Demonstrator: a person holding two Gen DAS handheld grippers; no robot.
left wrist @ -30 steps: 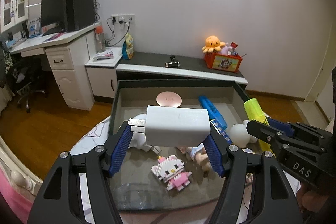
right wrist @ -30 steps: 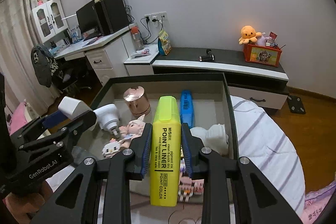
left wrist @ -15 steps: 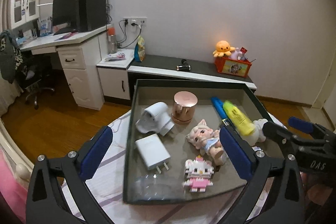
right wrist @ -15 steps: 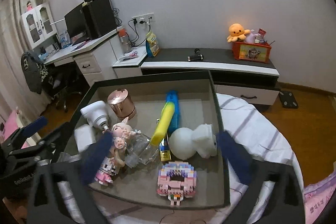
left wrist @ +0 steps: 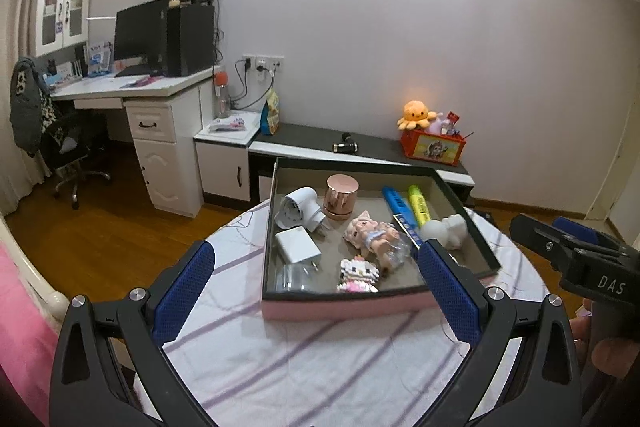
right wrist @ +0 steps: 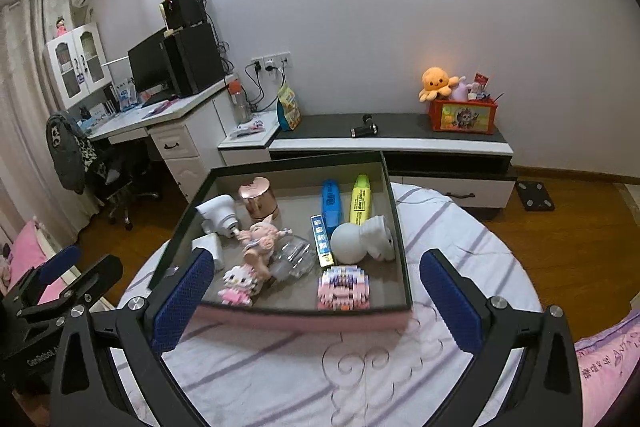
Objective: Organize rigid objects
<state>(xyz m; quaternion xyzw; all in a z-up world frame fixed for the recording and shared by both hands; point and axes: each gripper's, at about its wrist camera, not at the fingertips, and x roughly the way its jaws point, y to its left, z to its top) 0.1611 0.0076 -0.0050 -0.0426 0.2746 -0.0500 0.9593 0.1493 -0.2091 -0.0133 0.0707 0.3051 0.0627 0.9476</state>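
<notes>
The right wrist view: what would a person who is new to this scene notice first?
First, the shallow dark tray on the striped cloth, crowded with small things: a yellow highlighter beside a blue marker at the back, a doll in the middle. Next, the right gripper in front, wide open and empty.

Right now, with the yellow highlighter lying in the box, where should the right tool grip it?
Probably across the yellow highlighter's mid-barrel, coming from above, tool fingers on its long sides. It lies flat beside the blue marker, and the gap between them is narrow, so squeeze in carefully.
</notes>
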